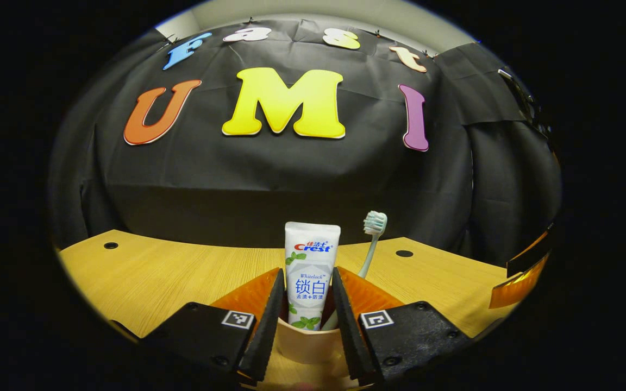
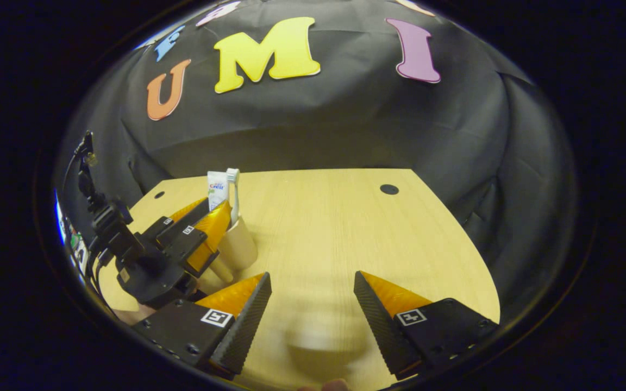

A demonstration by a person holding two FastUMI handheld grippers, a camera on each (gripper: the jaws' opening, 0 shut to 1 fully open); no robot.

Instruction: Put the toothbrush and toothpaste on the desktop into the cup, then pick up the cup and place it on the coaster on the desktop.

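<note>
The cup (image 1: 305,342) sits low in the left gripper view at 6 o'clock, pale and beige, with its rim between the two fingers of the left gripper (image 1: 306,323). Both dark finger pads press against the cup's sides, so this gripper is clamped on it. The toothpaste (image 1: 311,271) stands upright in the cup, cap end down, its flat white end topmost. The toothbrush (image 1: 373,239) leans out of the cup toward 1 o'clock, bristle head up.

In the right gripper view the same cup (image 2: 237,247) is at 9 o'clock, with the toothpaste (image 2: 217,190) and toothbrush (image 2: 232,187) rising side by side from it. The left gripper (image 2: 204,233) holds the cup from the near side, its orange finger against the cup wall. Whether the cup rests on the desk (image 2: 335,228) or is just above it I cannot tell.

The right gripper (image 2: 313,301) hangs at 6 o'clock of its own view, its fingers spread wide with nothing between them, over bare wood. A blurred, pale round shape (image 2: 321,339) lies on the desk just below the gap; what it is I cannot tell.

The desk (image 1: 161,277) is light wood with small dark holes (image 2: 389,189) near its far corners.
</note>
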